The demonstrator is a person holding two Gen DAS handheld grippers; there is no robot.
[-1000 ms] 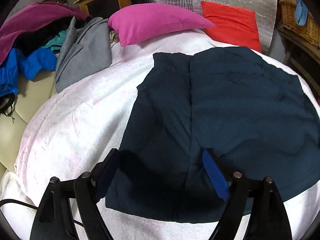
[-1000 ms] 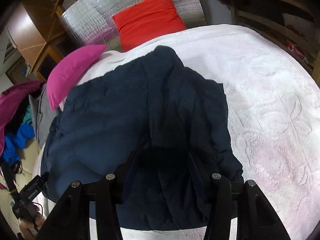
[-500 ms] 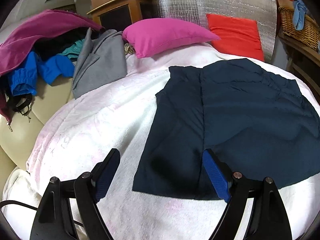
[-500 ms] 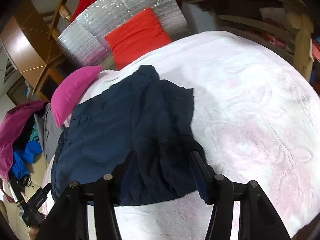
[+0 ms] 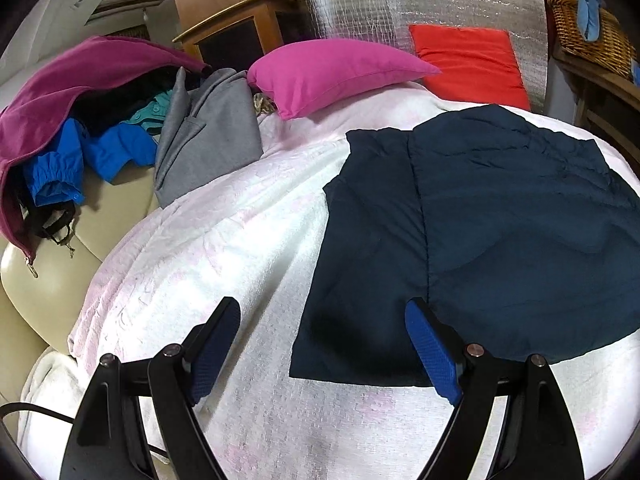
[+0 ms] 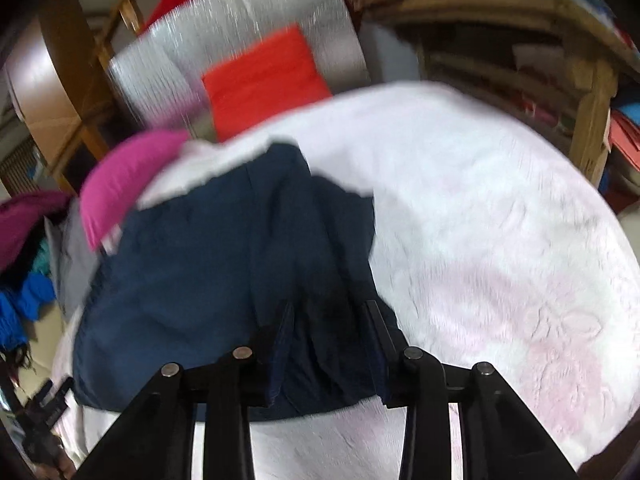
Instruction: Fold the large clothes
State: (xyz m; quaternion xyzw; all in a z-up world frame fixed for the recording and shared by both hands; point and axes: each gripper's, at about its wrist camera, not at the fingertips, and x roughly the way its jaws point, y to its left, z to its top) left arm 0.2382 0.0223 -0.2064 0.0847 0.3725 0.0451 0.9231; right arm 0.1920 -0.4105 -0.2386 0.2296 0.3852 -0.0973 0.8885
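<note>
Left wrist view: left hand-held gripper [image 5: 322, 344] spread wide, nothing between its blue pads, hovering over the white bed cover [image 5: 224, 248]. The navy garment [image 5: 472, 240] lies flat on the bed, one side panel folded in, near edge just ahead of the fingers. Unfolded clothes pile [image 5: 80, 128] well apart at the left.

Right wrist view (blurred): right hand-held gripper [image 6: 330, 334] jaws closing, dark cloth of the navy garment [image 6: 224, 264] between them; whether the pads press yet, cannot tell.

Risk: closing on bunched layers may drag the fold askew; a shallow bite may slip when lifted.
</note>
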